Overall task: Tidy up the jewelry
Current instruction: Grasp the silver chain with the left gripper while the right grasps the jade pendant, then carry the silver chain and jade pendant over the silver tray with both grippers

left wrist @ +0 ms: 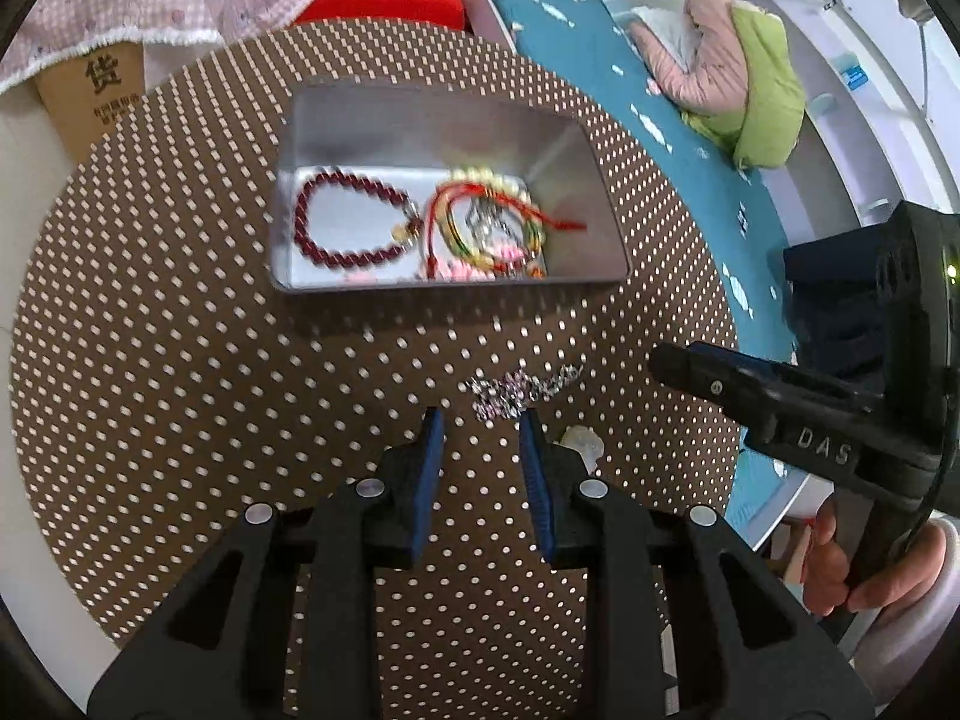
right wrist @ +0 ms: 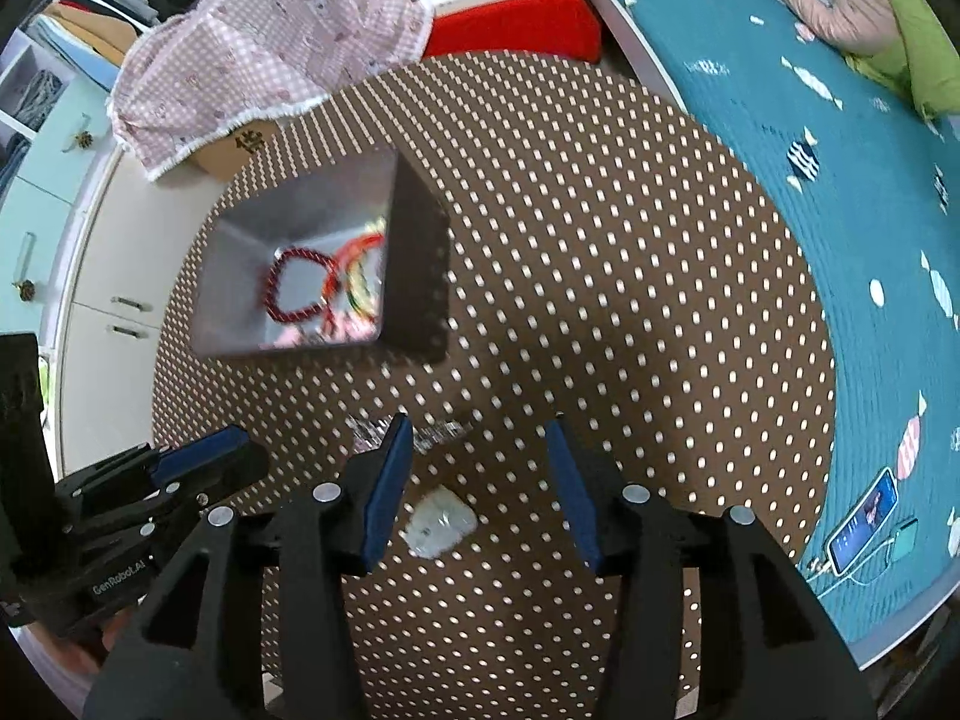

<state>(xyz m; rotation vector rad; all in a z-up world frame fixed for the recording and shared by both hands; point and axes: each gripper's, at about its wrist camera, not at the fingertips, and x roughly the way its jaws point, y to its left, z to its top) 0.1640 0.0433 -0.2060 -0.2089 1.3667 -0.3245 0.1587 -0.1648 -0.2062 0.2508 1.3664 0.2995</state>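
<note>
An open metal tin (left wrist: 576, 138) stands on the round dotted table and holds a dark red bead bracelet (left wrist: 354, 222) and a tangle of red cord and bead bracelets (left wrist: 492, 222). A silver chain (left wrist: 516, 390) lies loose on the table just ahead of my left gripper (left wrist: 480, 429), which is open and empty. A small clear piece (right wrist: 441, 522) lies on the table between the fingers of my right gripper (right wrist: 480, 441), which is open and not touching it. The chain (right wrist: 414, 432) shows blurred by the right gripper's left fingertip. The tin (right wrist: 288, 210) is far left there.
The brown dotted table (left wrist: 180, 360) is round, with its edge close on the right. Beyond it lies a teal mat (right wrist: 840, 240) with a phone (right wrist: 864, 522) and a pink and green jacket (left wrist: 738, 72). A cardboard box (left wrist: 96, 96), pink cloth (right wrist: 270, 48) and red box (right wrist: 516, 24) stand behind.
</note>
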